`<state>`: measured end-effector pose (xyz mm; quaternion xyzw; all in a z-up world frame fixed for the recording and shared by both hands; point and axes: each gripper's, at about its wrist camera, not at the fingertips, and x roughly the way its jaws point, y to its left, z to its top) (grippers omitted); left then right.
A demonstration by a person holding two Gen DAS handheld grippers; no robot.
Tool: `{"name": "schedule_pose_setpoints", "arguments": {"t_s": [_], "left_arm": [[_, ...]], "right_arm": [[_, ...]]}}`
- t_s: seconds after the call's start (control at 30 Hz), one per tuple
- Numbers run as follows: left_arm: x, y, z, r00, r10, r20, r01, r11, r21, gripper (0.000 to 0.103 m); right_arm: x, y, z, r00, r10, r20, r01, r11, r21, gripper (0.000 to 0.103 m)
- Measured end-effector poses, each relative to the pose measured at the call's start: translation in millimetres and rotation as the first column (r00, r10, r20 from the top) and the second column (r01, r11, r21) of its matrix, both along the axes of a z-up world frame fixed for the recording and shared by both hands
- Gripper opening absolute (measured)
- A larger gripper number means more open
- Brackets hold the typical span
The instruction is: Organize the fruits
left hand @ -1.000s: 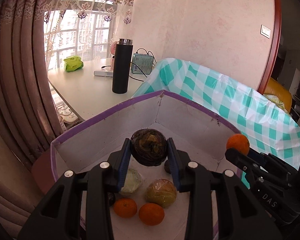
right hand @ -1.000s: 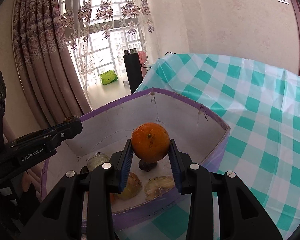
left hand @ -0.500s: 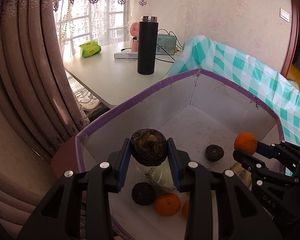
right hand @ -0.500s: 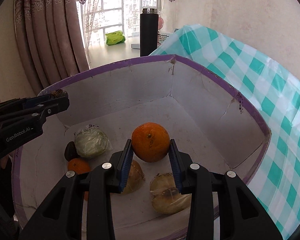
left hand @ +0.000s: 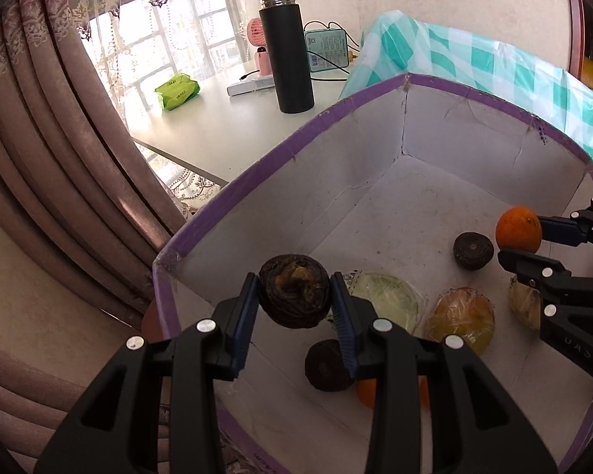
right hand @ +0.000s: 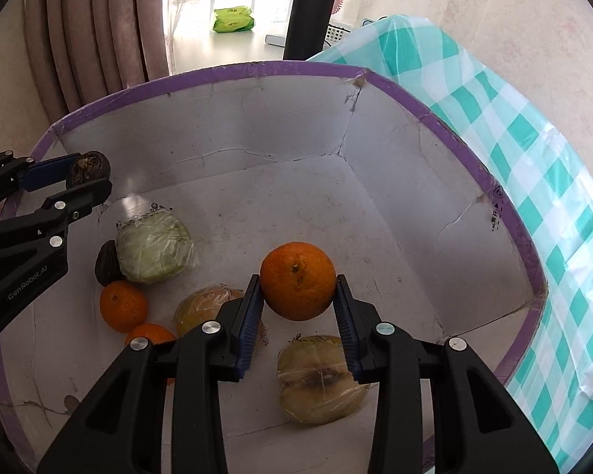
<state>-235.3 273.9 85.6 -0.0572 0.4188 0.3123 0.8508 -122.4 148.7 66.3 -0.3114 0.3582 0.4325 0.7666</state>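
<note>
A white cardboard box with a purple rim (left hand: 280, 162) (right hand: 446, 130) holds several fruits. My left gripper (left hand: 295, 308) is shut on a dark brown wrinkled fruit (left hand: 294, 290) and holds it over the box's left corner; it also shows in the right wrist view (right hand: 89, 172). My right gripper (right hand: 298, 296) is shut on an orange (right hand: 298, 280) above the box floor; the orange also shows in the left wrist view (left hand: 518, 229). On the floor lie a wrapped pale green fruit (right hand: 154, 249), two oranges (right hand: 123, 306), wrapped yellowish fruits (right hand: 320, 379) and dark fruits (left hand: 473, 251).
The box sits on a teal-and-white checked cloth (right hand: 533, 150). Behind it a white table (left hand: 217, 126) carries a black flask (left hand: 286, 57), a green packet (left hand: 178, 91) and a small device. Brown curtains (left hand: 51, 138) hang at the left.
Both grippers have come down and forward over the box with their fruits still held. The box floor and its contents now fill more of both views.
</note>
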Motion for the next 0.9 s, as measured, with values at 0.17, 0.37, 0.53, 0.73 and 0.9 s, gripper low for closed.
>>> {"name": "schedule_pose_setpoints", "arguments": {"t_s": [0.17,0.37,0.53,0.73,0.9], "left_arm": [[0.0,-0.5,1.8,1.000,-0.020,0.021,0.020,0.999,-0.030,0.048],[1.4,-6.9,7.6,0.999,-0.014,0.045,0.014,1.000,0.002,0.089],[-2.1,-1.0,11.0,0.999,0.005,0.053,-0.005,1.000,-0.007,0.092],[-3.3,2.0,13.9,0.998,0.004,0.061,-0.002,0.999,-0.034,0.093],[-6.4,2.2,20.3,0.997,0.006,0.081,-0.002,0.999,-0.055,0.100]], "right_arm": [[0.0,1.0,-0.2,1.000,0.000,-0.005,0.000,1.000,-0.019,0.038],[2.0,-4.7,8.2,1.000,-0.026,0.002,0.026,1.000,0.010,0.071],[6.1,-7.8,9.2,0.999,-0.053,0.007,0.053,0.999,0.002,0.086],[8.1,-13.0,9.5,0.998,-0.068,0.003,0.068,0.998,0.001,0.086],[10.5,-12.4,12.0,0.997,-0.079,-0.019,0.079,0.997,-0.005,0.086]]}}
